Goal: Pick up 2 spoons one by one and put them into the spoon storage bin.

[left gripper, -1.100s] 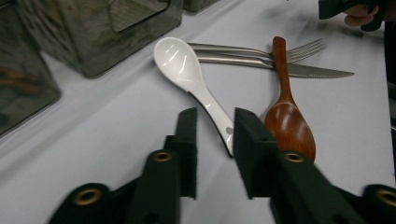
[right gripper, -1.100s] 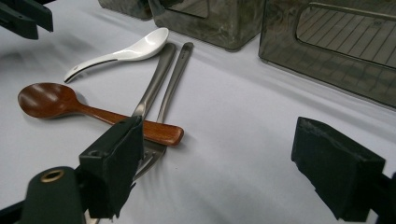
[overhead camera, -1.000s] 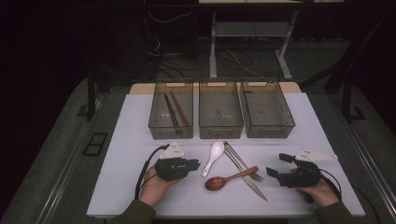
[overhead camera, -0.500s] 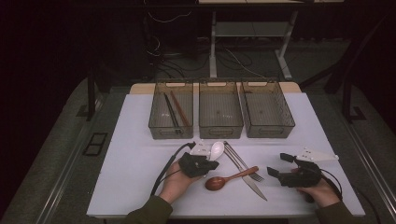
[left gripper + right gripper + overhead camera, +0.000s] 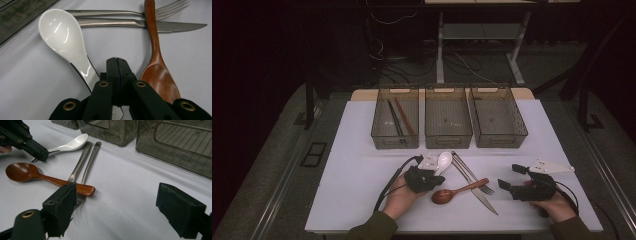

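A white ceramic spoon (image 5: 444, 161) (image 5: 62, 35) (image 5: 71, 143) lies bowl up on the white table. My left gripper (image 5: 436, 176) (image 5: 117, 65) (image 5: 40, 155) is shut, its jaws pressed together. It sits low over the spoon's handle, which passes under its left jaw. Just to its right lies a brown wooden spoon (image 5: 459, 190) (image 5: 160, 80) (image 5: 30, 173), whose handle crosses a steel knife (image 5: 479, 196) (image 5: 150, 23) and a fork (image 5: 472, 175) (image 5: 112, 12). My right gripper (image 5: 511, 177) (image 5: 120, 210) rests at the table's right, open wide and holding nothing, pointing toward the cutlery.
Three dark mesh bins stand in a row behind the cutlery. The left bin (image 5: 382, 135) holds chopsticks (image 5: 399, 120). Nothing lies in the middle bin (image 5: 448, 137) or the right bin (image 5: 499, 137). The table's front edge is close to both hands.
My left gripper has moved right and forward, from the table's left front to the white spoon's handle. The right gripper and the cutlery have stayed put.
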Demonstrator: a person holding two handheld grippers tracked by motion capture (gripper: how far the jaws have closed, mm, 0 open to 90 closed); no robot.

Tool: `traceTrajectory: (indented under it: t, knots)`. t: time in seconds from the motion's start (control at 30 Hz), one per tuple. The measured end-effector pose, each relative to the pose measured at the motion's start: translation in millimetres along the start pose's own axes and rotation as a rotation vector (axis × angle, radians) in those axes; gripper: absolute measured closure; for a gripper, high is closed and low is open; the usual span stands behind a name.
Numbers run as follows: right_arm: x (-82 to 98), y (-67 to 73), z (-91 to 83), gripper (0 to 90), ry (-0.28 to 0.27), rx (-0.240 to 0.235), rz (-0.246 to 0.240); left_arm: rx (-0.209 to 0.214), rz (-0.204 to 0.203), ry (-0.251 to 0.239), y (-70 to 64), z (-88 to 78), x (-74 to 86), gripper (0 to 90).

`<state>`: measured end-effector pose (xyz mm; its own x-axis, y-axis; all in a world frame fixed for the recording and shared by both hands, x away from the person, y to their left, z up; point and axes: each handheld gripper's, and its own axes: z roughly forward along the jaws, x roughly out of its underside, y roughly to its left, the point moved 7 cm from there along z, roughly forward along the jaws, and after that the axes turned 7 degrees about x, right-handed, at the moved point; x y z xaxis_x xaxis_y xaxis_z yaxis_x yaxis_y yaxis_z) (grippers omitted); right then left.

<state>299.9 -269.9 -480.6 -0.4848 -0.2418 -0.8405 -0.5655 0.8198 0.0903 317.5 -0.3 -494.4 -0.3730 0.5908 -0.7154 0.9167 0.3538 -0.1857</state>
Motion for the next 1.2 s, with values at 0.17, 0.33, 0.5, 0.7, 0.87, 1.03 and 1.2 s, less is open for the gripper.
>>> traceTrajectory:
  t: [0.17, 0.33, 0.5, 0.7, 0.87, 1.03, 1.2]
  knots:
    - [-0.3, 0.2, -0.3, 16.6, -0.001, -0.001, -0.001, -0.026, 0.004, 0.017, 5.6, -6.4, 4.2, 88.5]
    - [-0.2, -0.1, -0.5, 16.6, -0.001, 0.001, -0.002, -0.042, -0.004, 0.032, 12.1, -11.9, 9.2, 88.4]
    - [-0.2, -0.1, -0.5, 16.6, 0.000, 0.002, -0.003, -0.061, -0.012, 0.040, 19.3, -17.0, 13.1, 88.2]
    - [-0.5, -0.4, -0.8, 16.6, -0.004, 0.003, -0.004, -0.081, -0.041, 0.029, 28.2, -23.5, 16.4, 88.2]
    - [-0.5, -0.7, -0.8, 16.6, -0.003, 0.003, -0.004, -0.118, -0.053, 0.028, 37.3, -29.1, 19.6, 88.2]
    - [-0.4, -0.5, -0.5, 16.6, -0.002, 0.003, -0.005, -0.134, -0.072, 0.013, 44.5, -33.5, 21.7, 88.0]
    - [-0.5, -0.8, -0.6, 16.6, -0.003, 0.004, -0.005, -0.135, -0.073, 0.000, 48.3, -35.7, 22.1, 86.9]
